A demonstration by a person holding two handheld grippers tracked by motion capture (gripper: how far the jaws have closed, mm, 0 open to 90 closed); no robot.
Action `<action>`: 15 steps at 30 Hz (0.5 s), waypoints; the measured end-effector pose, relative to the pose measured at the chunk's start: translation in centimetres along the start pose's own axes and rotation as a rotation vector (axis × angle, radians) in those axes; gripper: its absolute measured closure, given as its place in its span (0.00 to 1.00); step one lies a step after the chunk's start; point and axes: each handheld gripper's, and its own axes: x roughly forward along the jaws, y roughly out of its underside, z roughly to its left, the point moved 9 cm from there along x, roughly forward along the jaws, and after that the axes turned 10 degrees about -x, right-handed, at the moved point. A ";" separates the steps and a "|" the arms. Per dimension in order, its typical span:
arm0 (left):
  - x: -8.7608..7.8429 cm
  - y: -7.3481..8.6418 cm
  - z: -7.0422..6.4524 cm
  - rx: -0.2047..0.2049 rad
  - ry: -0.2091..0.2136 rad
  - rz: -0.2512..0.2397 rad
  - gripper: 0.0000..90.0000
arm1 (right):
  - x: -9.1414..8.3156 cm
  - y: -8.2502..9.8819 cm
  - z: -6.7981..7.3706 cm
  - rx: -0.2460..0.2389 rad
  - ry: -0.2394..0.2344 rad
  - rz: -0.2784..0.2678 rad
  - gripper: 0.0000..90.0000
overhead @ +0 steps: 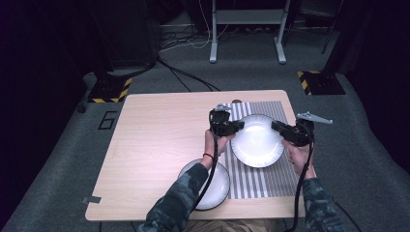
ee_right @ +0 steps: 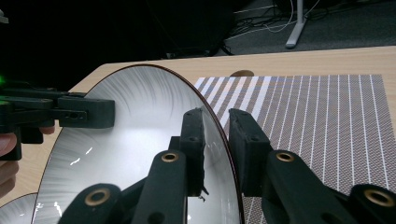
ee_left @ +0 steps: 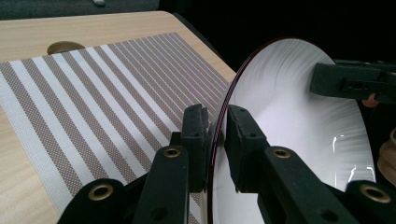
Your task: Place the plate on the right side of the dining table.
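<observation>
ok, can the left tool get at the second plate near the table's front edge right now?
Probably not as things stand: the left tool is shut on the rim of the big plate, shared with the right tool. The second plate lies under the left forearm.

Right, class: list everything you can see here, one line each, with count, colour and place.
plate: one, white, dark rim, held over the mat by both grippers
second plate: one, white, near edge of table, left of mat
mat: one, brown and white stripes, right part of table
table: one, light wood, centre
stand: one, grey, floor behind table
left gripper: one, black, shut on plate's left rim
right gripper: one, black, shut on plate's right rim
sleeves: two, camouflage, bottom edge
</observation>
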 end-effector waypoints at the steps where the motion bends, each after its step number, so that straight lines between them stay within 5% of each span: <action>1: 0.1 0.0 0.1 -0.001 -0.001 0.002 0.86 | 0.1 0.1 -0.1 0.003 0.002 0.001 0.85; 15: 2.1 0.2 1.3 -0.057 -0.007 0.035 0.85 | 1.4 0.7 -1.4 0.022 0.016 0.004 0.85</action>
